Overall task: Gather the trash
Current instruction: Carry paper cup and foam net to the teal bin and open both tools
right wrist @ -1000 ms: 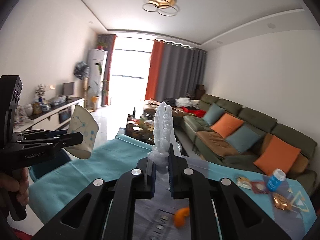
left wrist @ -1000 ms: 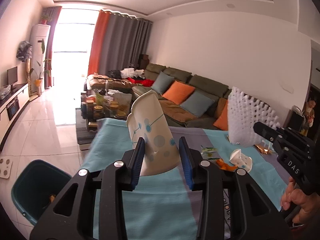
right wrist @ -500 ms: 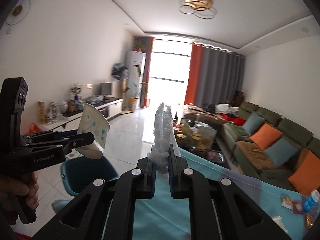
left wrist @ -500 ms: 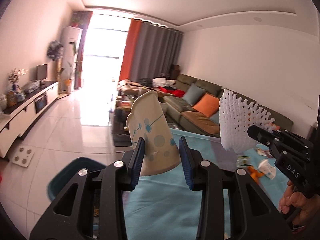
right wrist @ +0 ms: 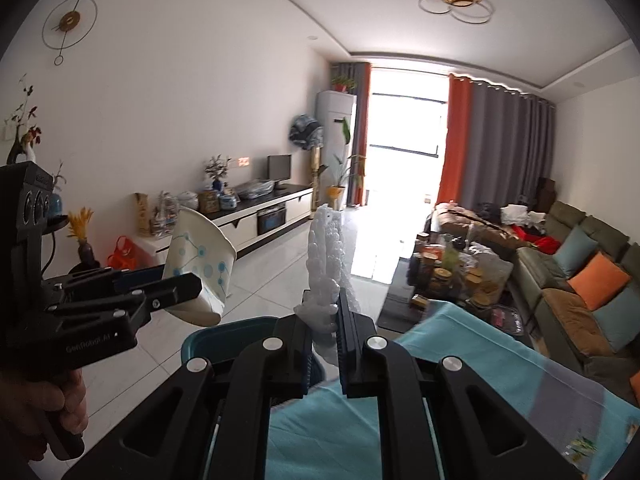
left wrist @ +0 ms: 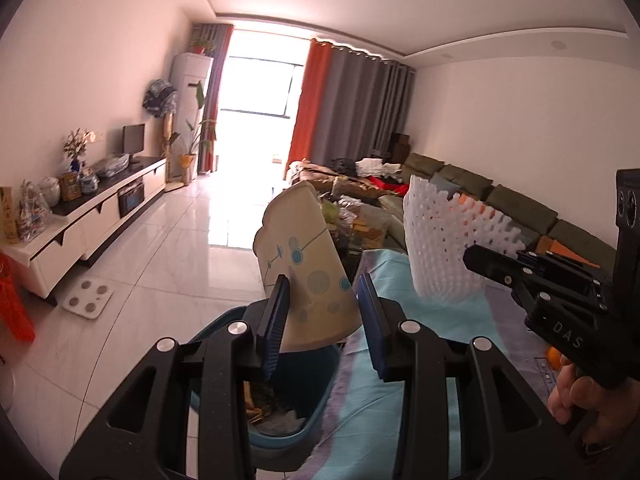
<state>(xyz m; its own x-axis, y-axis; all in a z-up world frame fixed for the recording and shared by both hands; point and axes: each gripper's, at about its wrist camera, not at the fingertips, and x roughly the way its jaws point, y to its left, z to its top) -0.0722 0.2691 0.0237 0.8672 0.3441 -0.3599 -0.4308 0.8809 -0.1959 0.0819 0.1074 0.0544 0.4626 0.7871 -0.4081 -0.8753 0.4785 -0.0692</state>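
Note:
My left gripper (left wrist: pixel 322 308) is shut on a squashed paper cup (left wrist: pixel 304 264) with blue dots, held above the teal trash bin (left wrist: pixel 280 416) on the floor. The right wrist view shows that cup (right wrist: pixel 200 264) from the side, over the bin's rim (right wrist: pixel 224 332). My right gripper (right wrist: pixel 324 320) is shut on a white foam fruit net (right wrist: pixel 328 256), pinched flat between the pads at the table's edge. In the left wrist view the net (left wrist: pixel 444 248) hangs to the right of the cup, above the teal tablecloth (left wrist: pixel 400 400).
The bin holds some rubbish. An orange peel (left wrist: pixel 554 356) lies on the cloth at far right. A white floor scale (left wrist: pixel 86 298) and a TV cabinet (left wrist: pixel 92 216) stand left; a cluttered coffee table (right wrist: pixel 452 276) and a green sofa (right wrist: pixel 580 280) lie beyond the table.
Both grippers have swung left off the table toward the bin, each keeping its grip. The bin now lies directly under the cup, and the table litter has slid out of view.

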